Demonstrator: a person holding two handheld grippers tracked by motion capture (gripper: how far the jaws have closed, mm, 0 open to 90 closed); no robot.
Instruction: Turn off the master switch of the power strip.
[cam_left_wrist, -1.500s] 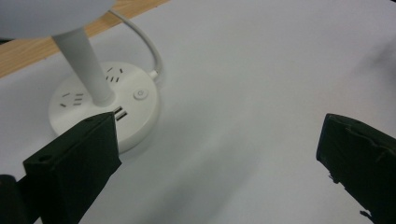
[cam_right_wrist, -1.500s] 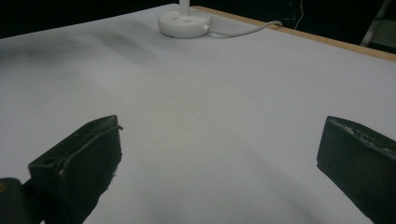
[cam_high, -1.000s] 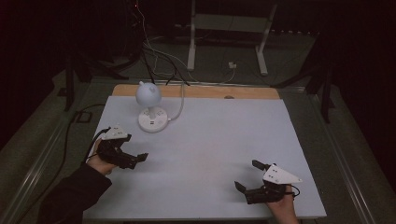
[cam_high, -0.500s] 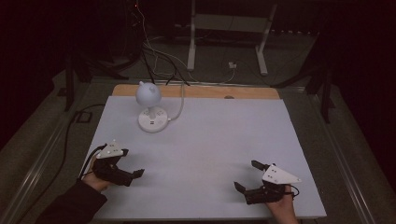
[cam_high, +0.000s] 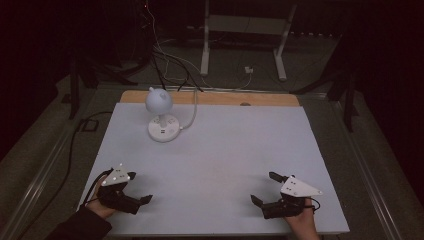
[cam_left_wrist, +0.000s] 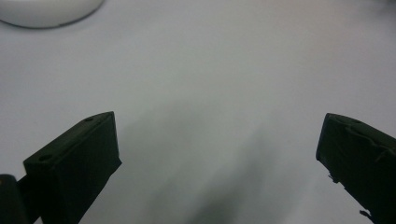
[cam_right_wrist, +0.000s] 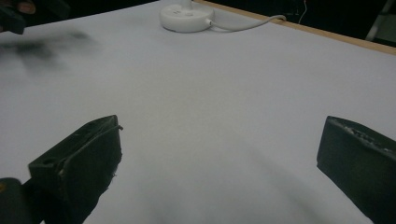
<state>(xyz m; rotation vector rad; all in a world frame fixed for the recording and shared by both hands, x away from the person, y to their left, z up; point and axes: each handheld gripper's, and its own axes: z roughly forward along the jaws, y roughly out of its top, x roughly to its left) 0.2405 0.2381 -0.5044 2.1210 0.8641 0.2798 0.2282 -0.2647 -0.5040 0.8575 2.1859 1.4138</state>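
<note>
No text, label, brand, number or sign can be read in any of the views. The white lamp (cam_high: 161, 114) shows only a few small dark marks on its round base in the high view, too small to make out as letters or symbols.
</note>
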